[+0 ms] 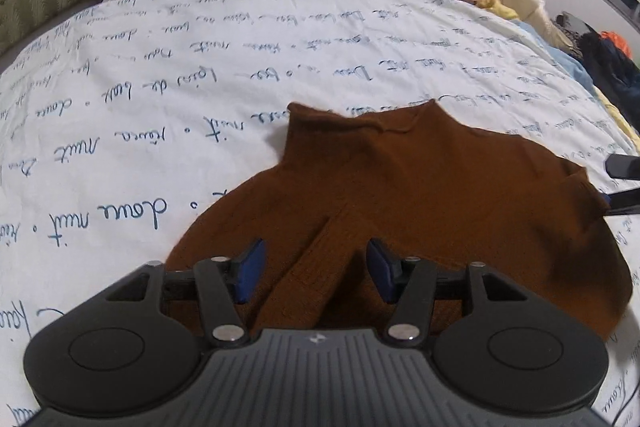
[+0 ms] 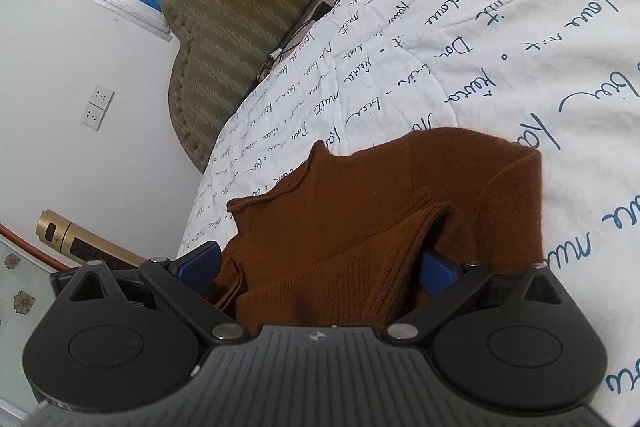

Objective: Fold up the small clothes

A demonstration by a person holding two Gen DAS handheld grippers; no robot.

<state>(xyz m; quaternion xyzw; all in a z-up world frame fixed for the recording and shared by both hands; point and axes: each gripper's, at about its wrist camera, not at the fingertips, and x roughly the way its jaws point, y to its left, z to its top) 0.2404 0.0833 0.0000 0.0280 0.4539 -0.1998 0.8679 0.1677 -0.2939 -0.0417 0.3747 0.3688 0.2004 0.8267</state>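
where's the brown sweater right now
The brown sweater lies on the script-printed quilt, directly ahead of the left gripper, with the right gripper at its right edge.

A small rust-brown knitted sweater with a short stand-up collar point(image 1: 400, 187) lies flat on the white script-printed quilt point(image 1: 160, 87), near its front edge. The collar points toward the headboard end. One ribbed sleeve is folded diagonally across the body.
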